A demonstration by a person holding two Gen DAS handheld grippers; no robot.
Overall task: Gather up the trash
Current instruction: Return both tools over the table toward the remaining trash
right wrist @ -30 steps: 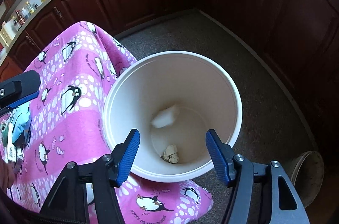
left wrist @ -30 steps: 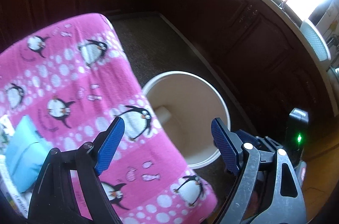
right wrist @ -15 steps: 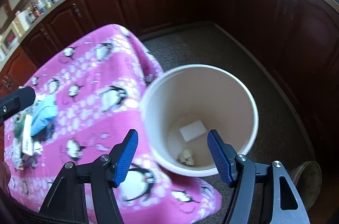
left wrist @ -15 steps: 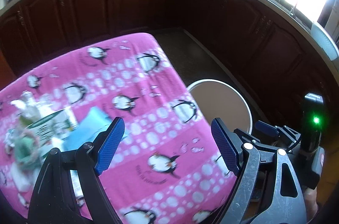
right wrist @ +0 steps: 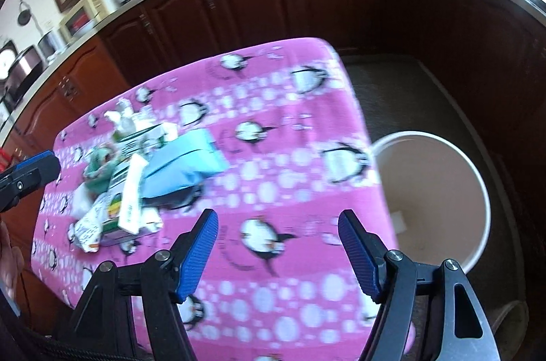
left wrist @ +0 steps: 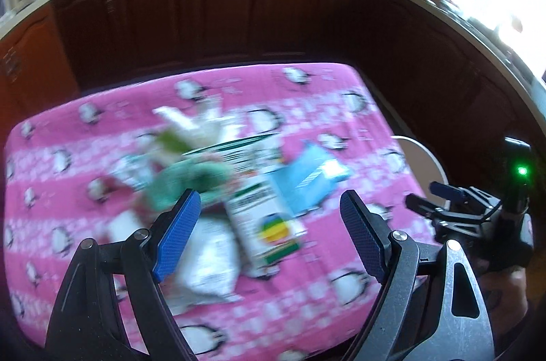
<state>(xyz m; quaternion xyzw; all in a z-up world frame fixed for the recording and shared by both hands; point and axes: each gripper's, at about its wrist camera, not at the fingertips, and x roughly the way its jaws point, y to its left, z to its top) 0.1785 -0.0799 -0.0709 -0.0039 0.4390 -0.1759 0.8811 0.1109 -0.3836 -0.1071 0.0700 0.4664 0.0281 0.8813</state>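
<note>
Two grippers were in view. The left gripper [left wrist: 269, 231] hung over the trash pile w/ its jaws spread and nothing pinched. The right gripper [right wrist: 278, 250] was over bare pink penguin cloth [right wrist: 273, 108], jaws having just been opening, nothing between them. The pile [right wrist: 136, 176] lay on the cloth's left part, well apart from the one white bin [right wrist: 477, 190] standing on the floor just beside the table's right edge. Counted in the pile: 1 light-blue packet [right wrist: 184, 163], 1 white carton w/ green print [left wrist: 266, 217], 1 green crumpled piece [left wrist: 191, 180], 1 white wrapper [left wrist: 208, 262] – the rest too blurred to count. In the bin, 1 white flat scrap [right wrist: 397, 221] showed at the bottom.
</note>
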